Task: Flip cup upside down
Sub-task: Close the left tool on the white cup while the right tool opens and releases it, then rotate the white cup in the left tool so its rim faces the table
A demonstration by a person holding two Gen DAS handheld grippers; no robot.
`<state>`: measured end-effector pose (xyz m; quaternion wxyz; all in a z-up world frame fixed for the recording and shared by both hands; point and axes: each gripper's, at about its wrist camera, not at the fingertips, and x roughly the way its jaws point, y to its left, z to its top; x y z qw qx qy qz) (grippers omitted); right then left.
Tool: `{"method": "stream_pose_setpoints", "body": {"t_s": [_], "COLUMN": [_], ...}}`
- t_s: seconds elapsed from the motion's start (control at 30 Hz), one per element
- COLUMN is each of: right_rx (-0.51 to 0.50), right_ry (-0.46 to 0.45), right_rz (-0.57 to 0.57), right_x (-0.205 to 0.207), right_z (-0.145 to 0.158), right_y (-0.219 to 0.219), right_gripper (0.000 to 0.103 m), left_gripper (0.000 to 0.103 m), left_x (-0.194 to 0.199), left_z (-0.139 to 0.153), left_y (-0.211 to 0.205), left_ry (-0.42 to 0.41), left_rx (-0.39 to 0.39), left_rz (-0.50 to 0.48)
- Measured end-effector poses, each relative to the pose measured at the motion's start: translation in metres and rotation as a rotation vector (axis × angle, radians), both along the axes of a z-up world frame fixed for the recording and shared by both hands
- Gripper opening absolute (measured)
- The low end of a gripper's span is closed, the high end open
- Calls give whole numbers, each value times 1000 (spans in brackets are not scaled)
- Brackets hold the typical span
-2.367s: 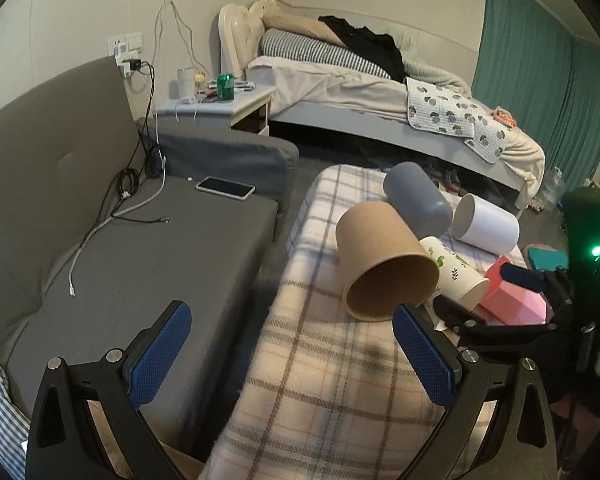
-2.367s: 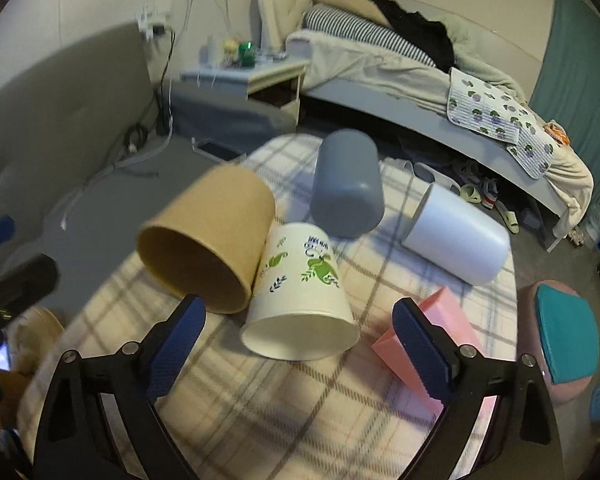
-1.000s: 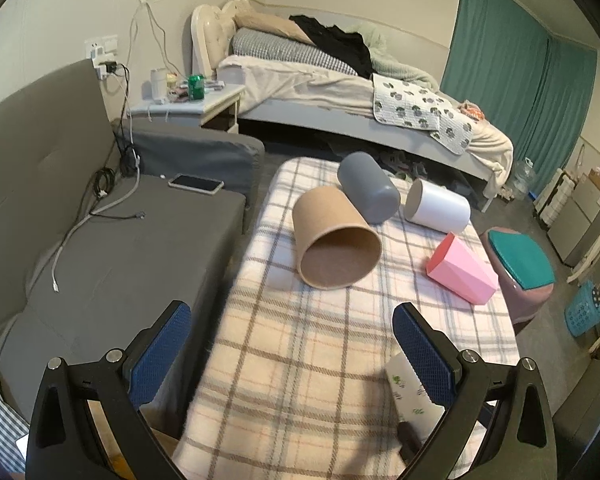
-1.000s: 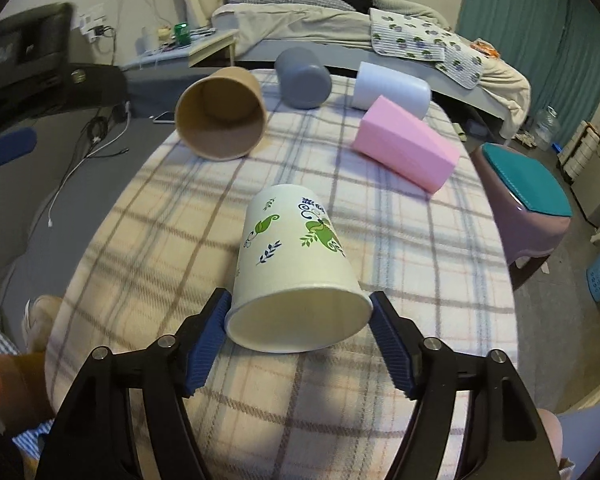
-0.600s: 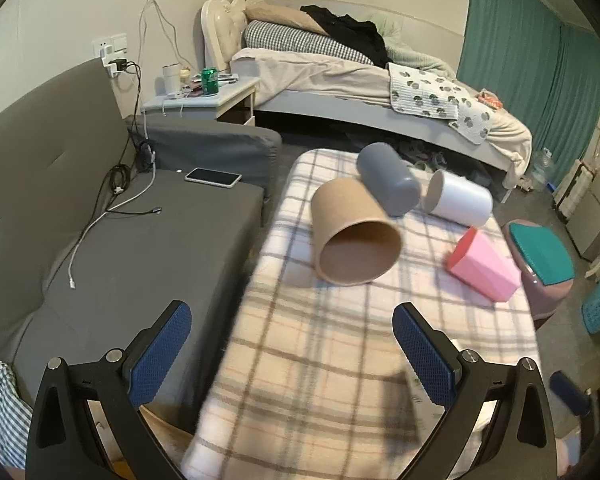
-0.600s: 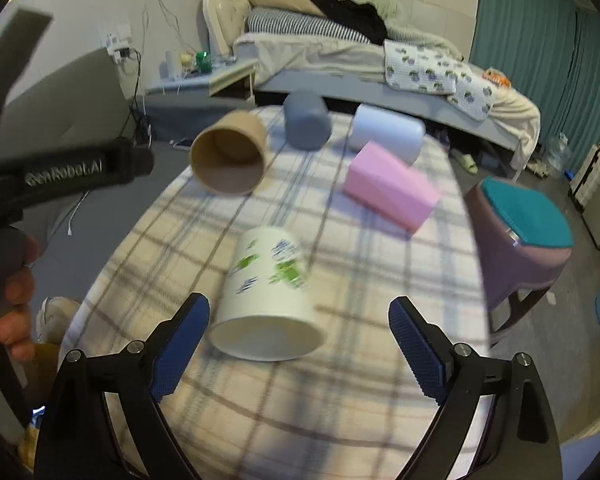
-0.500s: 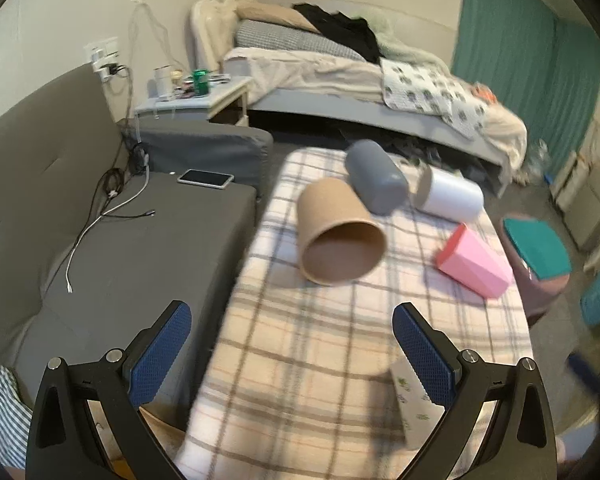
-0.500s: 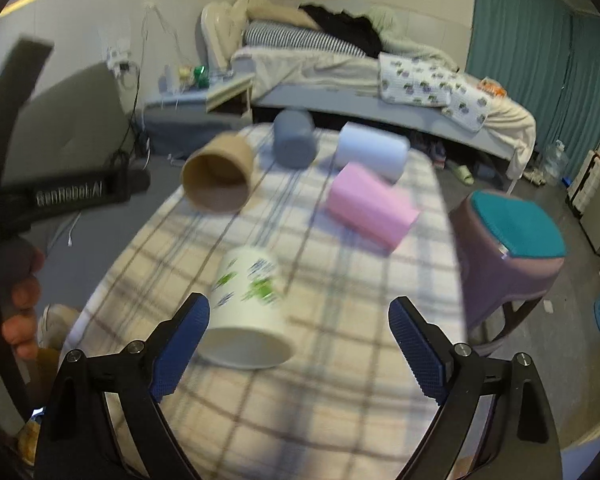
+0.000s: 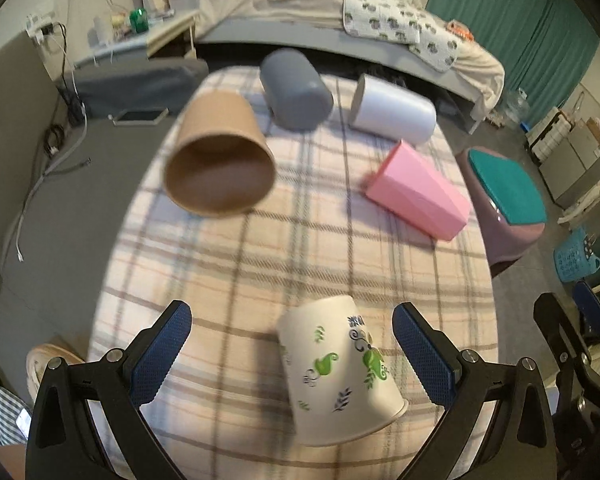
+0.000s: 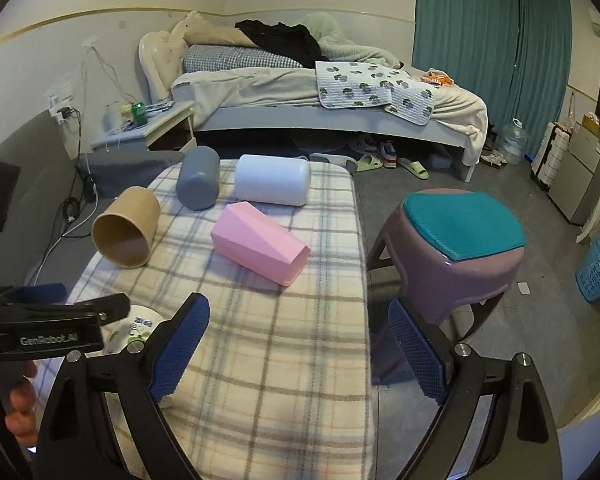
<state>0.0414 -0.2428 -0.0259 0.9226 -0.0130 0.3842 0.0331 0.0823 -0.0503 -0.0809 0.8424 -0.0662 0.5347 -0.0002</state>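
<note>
Between wide-open left gripper (image 9: 292,354) jaws: paper cup (image 9: 340,372), untouched.

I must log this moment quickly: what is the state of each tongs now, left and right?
Left tongs: open, holding nothing; the paper cup stands between the fingers, untouched.
Right tongs: open, holding nothing.

From my right wrist view the printed paper cup (image 10: 138,330) is mostly hidden behind the left gripper (image 10: 56,312), only a sliver of rim and print showing, while my left wrist view blurs the brown cup (image 9: 220,160) and cuts the right gripper (image 9: 572,344) at the frame's edge.
</note>
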Motion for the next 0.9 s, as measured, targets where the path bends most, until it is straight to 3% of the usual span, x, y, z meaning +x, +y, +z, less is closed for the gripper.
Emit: {"method": "stream_pose_setpoints", "body": {"t_s": [0.33,0.4,0.43,0.47,0.7,0.9], "right_rx": [17,16,18,21,32,34], "right_ry": [36,40,41,41,40,43], "right_rz": [-4,-7,-9,-12,-12,-14], "right_x": [1,1,1,1,0,0], "right_z": [-16,-17,-17,-17,-16,-16], "right_y": [-6,-7,-8,-8,-10,-10], "right_gripper": [91,91,91,91,91,91], "left_gripper": [101,94,77,69,66,65], "left_x": [7,8,8,9,8,8], "left_z": [-25,-28,-29,-31,-32,-22], "left_y": [-15,-16,-17,-17,-17,-14], "left_ry": [86,95,99,109,111,76], "left_rx": [17,36,33,15,-28,-1], "left_rz": [-28,-37,-43,-51,-74,-81]}}
